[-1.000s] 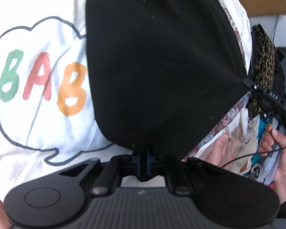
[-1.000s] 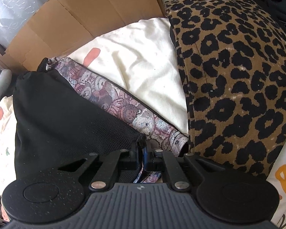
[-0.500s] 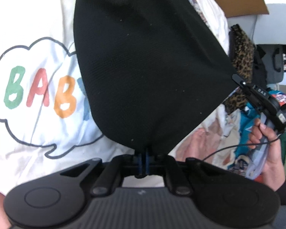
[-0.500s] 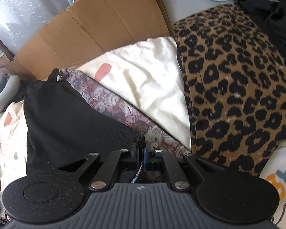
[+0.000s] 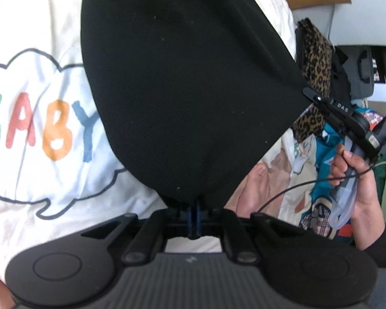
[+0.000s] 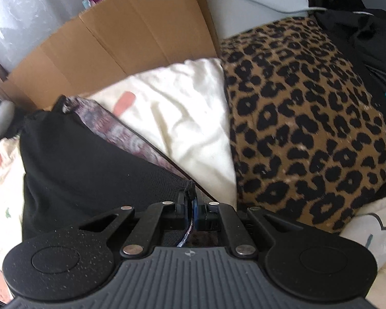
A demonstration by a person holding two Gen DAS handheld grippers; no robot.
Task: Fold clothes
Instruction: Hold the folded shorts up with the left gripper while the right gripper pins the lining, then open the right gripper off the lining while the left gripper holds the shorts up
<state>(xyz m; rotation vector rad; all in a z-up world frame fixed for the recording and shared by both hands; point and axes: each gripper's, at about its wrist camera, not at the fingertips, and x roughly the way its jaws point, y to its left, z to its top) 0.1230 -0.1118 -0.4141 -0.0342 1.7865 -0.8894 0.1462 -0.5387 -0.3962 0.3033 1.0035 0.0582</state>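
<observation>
A black garment point(image 5: 182, 82) hangs stretched between both grippers above the clothes pile. My left gripper point(image 5: 195, 207) is shut on its lower edge. My right gripper point(image 6: 191, 203) is shut on another corner of the black garment point(image 6: 90, 164); it also shows in the left wrist view point(image 5: 311, 95), pinching the cloth at the right edge, held by a hand point(image 5: 357, 180). A patterned lining edge point(image 6: 123, 134) runs along the garment's far side.
A white "BABY" printed cloth point(image 5: 38, 134) lies under the garment. A leopard-print garment point(image 6: 306, 118), a cream cloth point(image 6: 182, 118), a cardboard sheet point(image 6: 121, 41) and dark clothes point(image 6: 368, 41) lie behind. Teal printed clothes point(image 5: 319, 159) lie at the right.
Both grippers have lifted the black garment and pulled it wider. In the left view the BABY print has slid left, now showing the Y. The right gripper has drawn back from the leopard garment.
</observation>
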